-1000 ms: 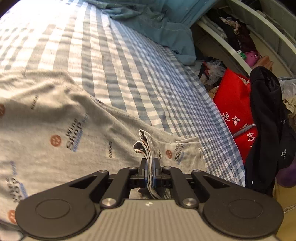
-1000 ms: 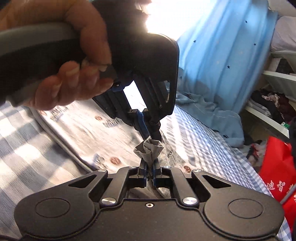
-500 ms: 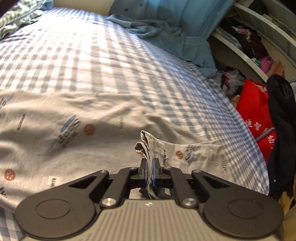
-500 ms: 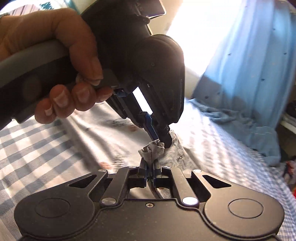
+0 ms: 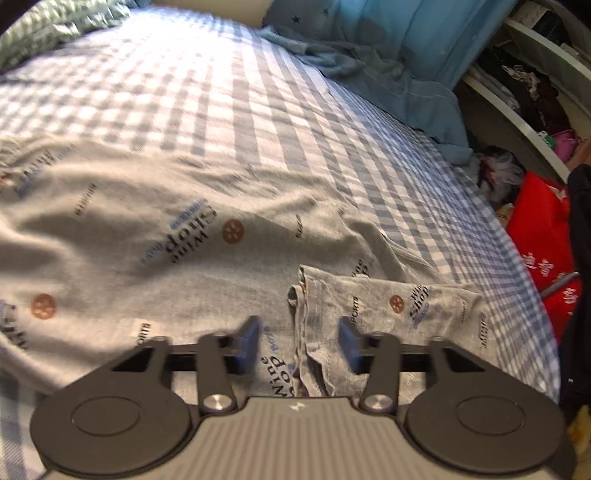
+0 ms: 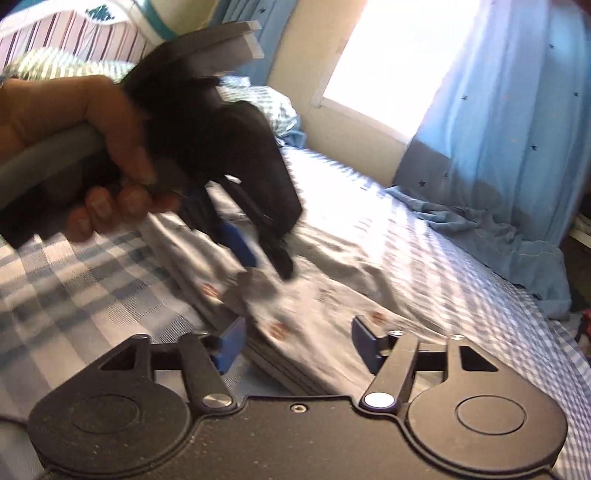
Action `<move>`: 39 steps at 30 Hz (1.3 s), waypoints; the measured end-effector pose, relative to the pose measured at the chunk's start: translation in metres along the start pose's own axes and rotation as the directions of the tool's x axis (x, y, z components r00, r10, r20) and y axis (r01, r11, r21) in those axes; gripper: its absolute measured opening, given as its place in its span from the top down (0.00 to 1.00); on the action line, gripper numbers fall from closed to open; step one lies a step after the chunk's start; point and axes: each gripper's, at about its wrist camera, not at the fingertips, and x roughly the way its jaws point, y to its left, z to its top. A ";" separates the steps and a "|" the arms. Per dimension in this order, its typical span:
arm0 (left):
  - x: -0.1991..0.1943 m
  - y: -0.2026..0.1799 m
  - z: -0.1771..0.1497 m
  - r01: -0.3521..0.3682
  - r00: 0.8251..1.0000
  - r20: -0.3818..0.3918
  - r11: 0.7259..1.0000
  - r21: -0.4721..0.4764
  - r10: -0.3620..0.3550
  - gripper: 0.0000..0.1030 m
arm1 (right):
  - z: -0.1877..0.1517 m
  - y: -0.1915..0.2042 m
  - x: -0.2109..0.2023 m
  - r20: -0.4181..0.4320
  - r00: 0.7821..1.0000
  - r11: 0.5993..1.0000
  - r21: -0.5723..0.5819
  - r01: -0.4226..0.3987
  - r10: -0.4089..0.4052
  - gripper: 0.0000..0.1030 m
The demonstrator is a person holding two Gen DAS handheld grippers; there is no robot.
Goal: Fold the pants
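Grey printed pants (image 5: 155, 229) lie spread on the blue checked bed (image 5: 207, 99), folded over on themselves. A bunched hem end (image 5: 306, 325) rests loose between the fingers of my left gripper (image 5: 299, 343), which is open just above it. In the right wrist view my right gripper (image 6: 295, 347) is open over the folded pants (image 6: 332, 314). The left gripper (image 6: 266, 258) shows there too, blurred and held by a hand, open above the hem.
A blue curtain (image 6: 517, 110) and a crumpled blue garment (image 5: 388, 74) lie at the bed's far side. A red bag (image 5: 543, 236), a black garment (image 5: 580, 258) and cluttered shelves (image 5: 528, 85) stand past the bed's right edge. A green checked pillow (image 5: 55, 22) is far left.
Both grippers have opened and let go of the pants' hem, which now lies on the folded pants. The grippers have pulled back a little.
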 end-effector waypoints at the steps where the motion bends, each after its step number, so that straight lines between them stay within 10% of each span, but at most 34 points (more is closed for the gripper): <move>1: -0.005 -0.005 -0.003 -0.043 0.998 0.038 0.999 0.015 0.042 0.26 | -0.006 -0.011 -0.006 0.009 0.999 0.999 0.001 0.035 -0.035 0.17; 6: 0.004 -0.044 -0.019 -0.283 0.949 0.177 0.952 0.121 0.260 0.07 | -0.026 -0.071 -0.006 0.047 0.977 0.978 -0.015 0.208 -0.207 0.01; 15: 0.042 -0.044 -0.034 -0.447 0.867 0.283 0.891 0.079 0.410 0.00 | -0.047 -0.152 0.077 -0.002 0.941 0.939 -0.078 0.336 -0.337 0.01; 27: 0.025 -0.034 -0.034 -0.408 0.876 0.300 0.912 0.038 0.379 0.00 | -0.060 -0.177 0.097 -0.121 0.887 0.895 -0.071 0.440 -0.446 0.01; 32: -0.009 -0.037 -0.061 -0.379 0.876 0.342 0.924 0.051 0.340 0.00 | -0.045 -0.135 0.038 -0.025 0.940 0.940 -0.035 0.340 -0.341 0.01; 35: -0.002 -0.036 -0.073 -0.466 0.852 0.312 0.880 0.086 0.421 0.00 | -0.048 -0.105 0.033 -0.034 0.956 0.954 -0.081 0.287 -0.291 0.01; 39: -0.011 -0.027 -0.073 -0.440 0.861 0.301 0.897 0.036 0.411 0.00 | -0.053 -0.087 0.046 -0.086 0.954 0.952 -0.137 0.274 -0.287 0.01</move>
